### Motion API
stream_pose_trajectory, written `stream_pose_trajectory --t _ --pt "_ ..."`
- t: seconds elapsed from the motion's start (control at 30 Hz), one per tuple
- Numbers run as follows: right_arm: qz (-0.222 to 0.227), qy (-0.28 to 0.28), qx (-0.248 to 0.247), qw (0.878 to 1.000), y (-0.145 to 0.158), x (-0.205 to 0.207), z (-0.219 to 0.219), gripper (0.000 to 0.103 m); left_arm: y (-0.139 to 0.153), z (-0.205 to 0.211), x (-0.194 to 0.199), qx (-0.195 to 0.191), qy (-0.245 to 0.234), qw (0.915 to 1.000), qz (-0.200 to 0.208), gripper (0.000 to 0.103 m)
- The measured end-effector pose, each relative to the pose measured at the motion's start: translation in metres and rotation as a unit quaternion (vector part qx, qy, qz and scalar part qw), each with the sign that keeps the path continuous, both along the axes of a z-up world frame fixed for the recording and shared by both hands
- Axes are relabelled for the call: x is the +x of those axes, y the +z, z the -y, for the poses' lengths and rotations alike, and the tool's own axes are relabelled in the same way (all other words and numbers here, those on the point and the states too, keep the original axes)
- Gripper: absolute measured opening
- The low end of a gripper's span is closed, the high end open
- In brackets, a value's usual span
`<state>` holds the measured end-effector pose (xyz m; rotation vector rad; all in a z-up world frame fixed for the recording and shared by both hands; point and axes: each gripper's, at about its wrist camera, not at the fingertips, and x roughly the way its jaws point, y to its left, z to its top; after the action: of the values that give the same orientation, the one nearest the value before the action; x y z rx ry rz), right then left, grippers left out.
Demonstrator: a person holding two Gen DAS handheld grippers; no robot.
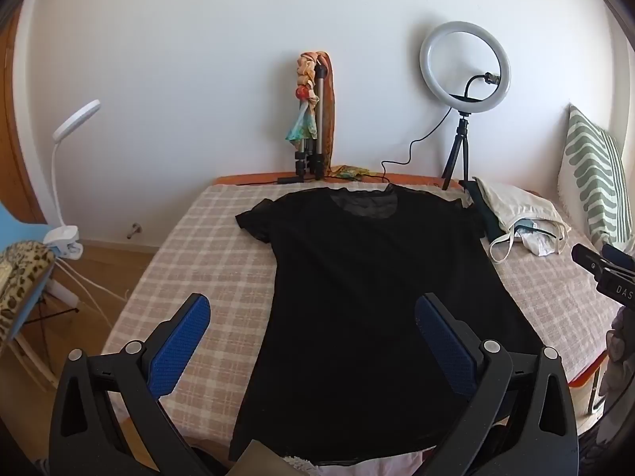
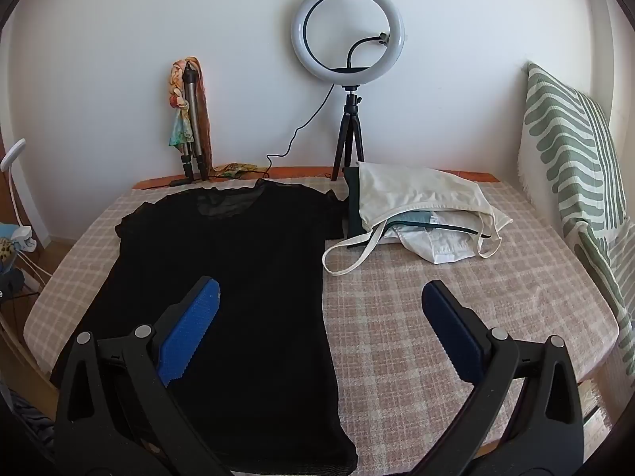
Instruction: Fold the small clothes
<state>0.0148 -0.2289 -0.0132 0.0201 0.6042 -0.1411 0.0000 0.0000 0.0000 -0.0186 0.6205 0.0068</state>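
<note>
A black T-shirt (image 1: 357,297) lies flat and spread out on the table (image 1: 190,246), which has a pink checked cloth. Its neck points toward 12 o'clock, at the far edge by the wall, and its hem hangs over the near edge at 6 o'clock.

The left gripper (image 1: 313,341) is wide apart and holds nothing. It hovers over the lower part of the shirt, with its left finger over the bare cloth and its right finger over the black fabric. The right gripper (image 2: 321,321) is also wide apart and empty. It hovers above the right edge of the shirt, with one finger over the shirt and the other over the checked cloth.

At 2 o'clock from the shirt a white cloth bag (image 2: 420,202) lies just beside the right sleeve, with some clothes in it. Behind it, at 12 o'clock, a ring light (image 2: 349,31) stands on a small tripod against the wall.
</note>
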Motion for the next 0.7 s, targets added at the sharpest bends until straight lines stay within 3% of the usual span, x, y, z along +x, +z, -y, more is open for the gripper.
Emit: stream_pose_trajectory --t 0.7 --pt "0.001 0.0 0.006 1.0 0.001 -0.001 0.002 0.103 0.004 0.004 -0.001 0.009 -0.005 0.9999 0.005 0.103"
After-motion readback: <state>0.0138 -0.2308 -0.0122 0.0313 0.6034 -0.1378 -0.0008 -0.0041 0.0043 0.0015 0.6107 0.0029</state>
